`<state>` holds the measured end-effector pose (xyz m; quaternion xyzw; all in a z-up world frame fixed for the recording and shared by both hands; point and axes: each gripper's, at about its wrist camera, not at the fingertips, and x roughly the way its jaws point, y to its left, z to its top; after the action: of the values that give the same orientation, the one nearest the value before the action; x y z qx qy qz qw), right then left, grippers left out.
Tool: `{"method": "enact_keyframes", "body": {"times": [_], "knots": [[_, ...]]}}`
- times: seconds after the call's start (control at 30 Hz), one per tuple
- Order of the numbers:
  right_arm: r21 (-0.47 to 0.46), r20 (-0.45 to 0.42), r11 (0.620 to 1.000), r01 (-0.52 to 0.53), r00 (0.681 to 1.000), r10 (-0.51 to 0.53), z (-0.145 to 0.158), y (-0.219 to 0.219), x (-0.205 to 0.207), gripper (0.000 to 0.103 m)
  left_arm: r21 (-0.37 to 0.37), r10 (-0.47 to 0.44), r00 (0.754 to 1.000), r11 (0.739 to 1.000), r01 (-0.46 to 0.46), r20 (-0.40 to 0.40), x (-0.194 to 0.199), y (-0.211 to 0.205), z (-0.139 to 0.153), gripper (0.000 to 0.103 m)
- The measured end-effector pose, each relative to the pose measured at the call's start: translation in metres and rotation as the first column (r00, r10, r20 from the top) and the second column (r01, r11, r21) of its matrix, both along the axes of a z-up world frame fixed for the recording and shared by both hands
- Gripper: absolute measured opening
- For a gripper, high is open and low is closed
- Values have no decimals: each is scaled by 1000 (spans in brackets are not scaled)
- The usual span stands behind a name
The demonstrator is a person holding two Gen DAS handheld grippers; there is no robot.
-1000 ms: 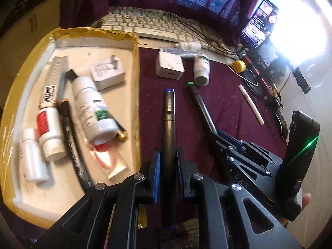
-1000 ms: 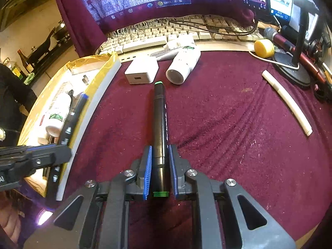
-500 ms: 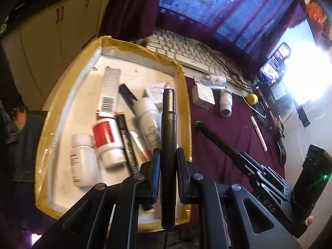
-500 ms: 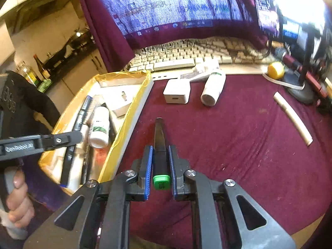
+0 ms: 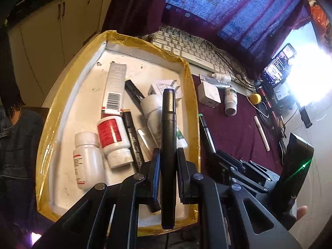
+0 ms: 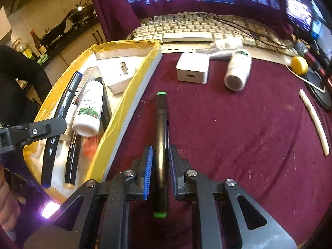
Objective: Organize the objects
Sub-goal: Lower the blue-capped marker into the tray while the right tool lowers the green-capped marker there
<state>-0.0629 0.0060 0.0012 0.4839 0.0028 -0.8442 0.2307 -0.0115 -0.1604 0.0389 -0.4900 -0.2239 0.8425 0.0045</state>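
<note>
My left gripper (image 5: 168, 155) is shut on a black marker with blue ends (image 5: 169, 124), held above the inside of the yellow-taped box (image 5: 193, 103). The marker points toward the box's far wall. My right gripper (image 6: 160, 155) is shut on a black marker with green caps (image 6: 160, 120), above the maroon cloth just right of the box's grey side wall (image 6: 132, 95). In the right wrist view one finger of the left gripper (image 6: 41, 128) and its blue-ended marker (image 6: 68, 91) show over the box.
The box holds several white bottles (image 5: 112, 137), black markers and a barcoded carton (image 5: 114, 91). On the cloth lie a white charger cube (image 6: 193, 70), a white bottle (image 6: 237, 72) and a white stick (image 6: 313, 120). A keyboard (image 6: 186, 31) and a yellow ball (image 6: 298, 64) sit behind.
My left gripper has carried its marker leftward from above the cloth to above the box. The right gripper has moved left with its marker, closer to the box's wall.
</note>
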Motion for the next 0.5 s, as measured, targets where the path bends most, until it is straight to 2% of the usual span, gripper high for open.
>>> {"method": "enact_keyframes", "body": {"times": [0.3,0.5], "knots": [[61,-30,998,27,999,-25,-1,-7,-1,13,45,66,998,997,-66,5,-5,-32,-5,12],[-36,-91,998,57,994,-60,32,3,4,13,56,96,995,994,-95,-7,-11,-51,-4,12]]}}
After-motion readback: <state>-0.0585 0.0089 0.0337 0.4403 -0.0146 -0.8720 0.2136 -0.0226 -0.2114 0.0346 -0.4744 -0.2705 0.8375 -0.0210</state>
